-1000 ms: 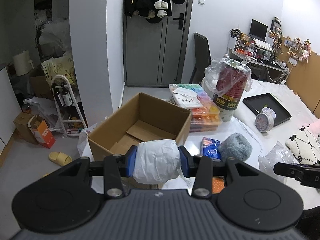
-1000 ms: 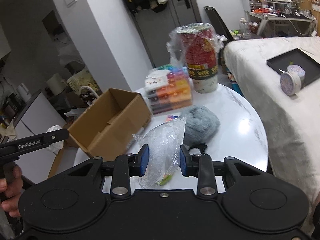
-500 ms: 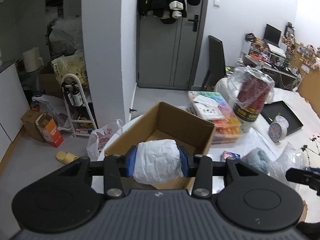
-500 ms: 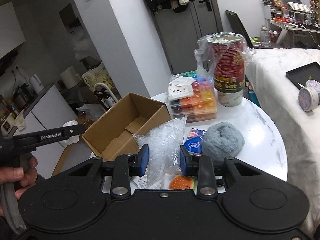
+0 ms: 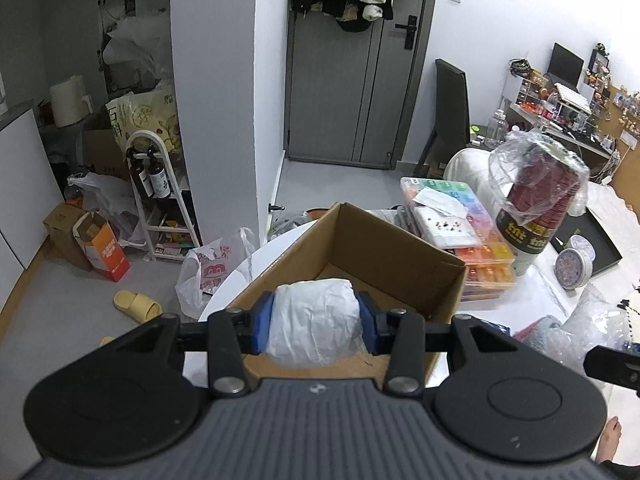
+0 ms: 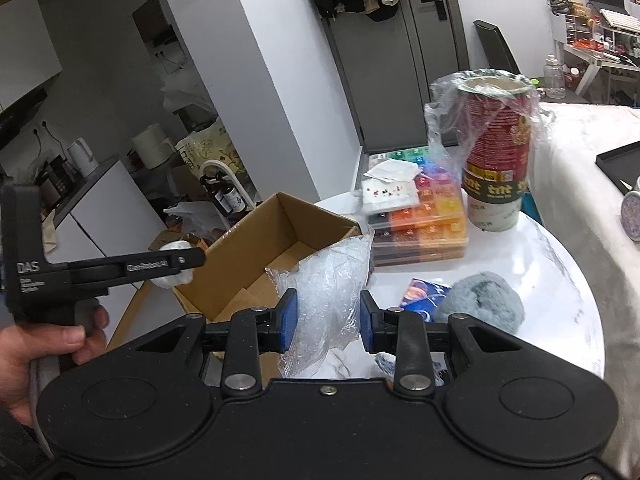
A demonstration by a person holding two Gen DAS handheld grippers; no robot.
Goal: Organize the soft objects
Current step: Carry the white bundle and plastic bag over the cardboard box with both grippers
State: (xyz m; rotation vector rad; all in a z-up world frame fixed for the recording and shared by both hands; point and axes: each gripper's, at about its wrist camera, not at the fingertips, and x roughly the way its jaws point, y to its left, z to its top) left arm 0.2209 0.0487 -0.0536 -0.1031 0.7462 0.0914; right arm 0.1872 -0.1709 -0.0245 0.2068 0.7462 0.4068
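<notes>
The left gripper [image 5: 316,322] is clenched on a white crumpled bundle [image 5: 314,320], its blue pads pressed into both ends, so the bundle's long axis runs left to right across the jaws; it hangs over the near rim of the open cardboard box [image 5: 384,252]. Seen from the right wrist, the same bundle [image 6: 175,263] shows only as a white lump past the left tool's finger, at the box's left side. The right gripper [image 6: 328,316] grasps a clear bubble-wrap bag [image 6: 330,300], which stands roughly upright between the pads — top corner leaning toward the box's right wall, bottom edge trailing below the jaws. The box [image 6: 280,248] sits open-topped at the left edge of the round white table [image 6: 552,280], and its floor looks bare where visible, though the near part is hidden behind the grippers. Right of it lie a blue packet [image 6: 426,294] and a grey fluffy ball [image 6: 480,304], touching or nearly so; farther back, a stack of coloured plastic cases [image 6: 424,220] and a plastic-wrapped tub [image 6: 498,160]. A hand [image 6: 44,344] holds the left tool's grip, cut off at the frame edge.
</notes>
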